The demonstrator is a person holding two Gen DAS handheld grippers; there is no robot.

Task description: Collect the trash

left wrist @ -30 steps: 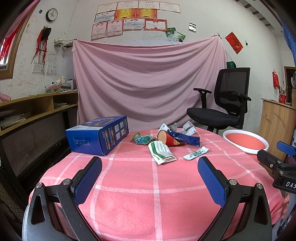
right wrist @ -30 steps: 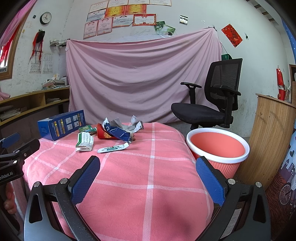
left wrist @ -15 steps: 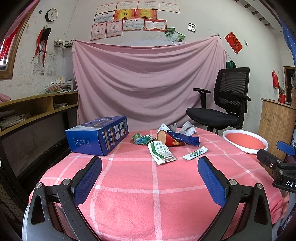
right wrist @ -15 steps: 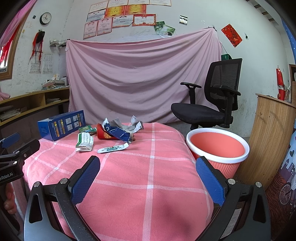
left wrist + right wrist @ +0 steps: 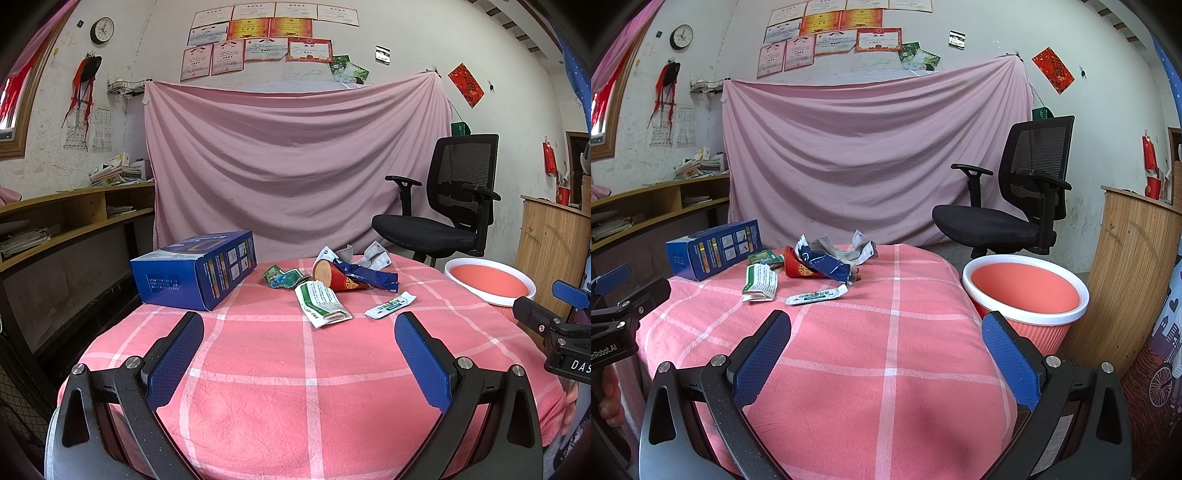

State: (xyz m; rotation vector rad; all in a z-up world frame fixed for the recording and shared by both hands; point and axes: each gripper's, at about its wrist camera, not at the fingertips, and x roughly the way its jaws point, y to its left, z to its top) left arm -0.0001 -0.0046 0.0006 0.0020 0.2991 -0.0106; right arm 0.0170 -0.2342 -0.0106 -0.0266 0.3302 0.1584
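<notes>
Several pieces of trash lie in a cluster at the far side of the pink checked table (image 5: 258,369): a green-and-white packet (image 5: 323,303), a thin white sachet (image 5: 389,304), a red paper cone (image 5: 332,277), a blue wrapper (image 5: 369,275), a small green wrapper (image 5: 282,277) and crumpled grey paper (image 5: 369,255). A blue carton (image 5: 195,269) sits left of them. A coral bin (image 5: 1025,295) with a white rim stands beside the table on the right. My left gripper (image 5: 299,343) and right gripper (image 5: 886,341) both hover open over the near table, short of the trash, nothing between their fingers.
A black office chair (image 5: 1008,218) stands behind the table to the right. A wooden cabinet (image 5: 1134,273) is just right of the bin. Wooden shelves (image 5: 74,218) run along the left wall. A pink sheet hangs behind.
</notes>
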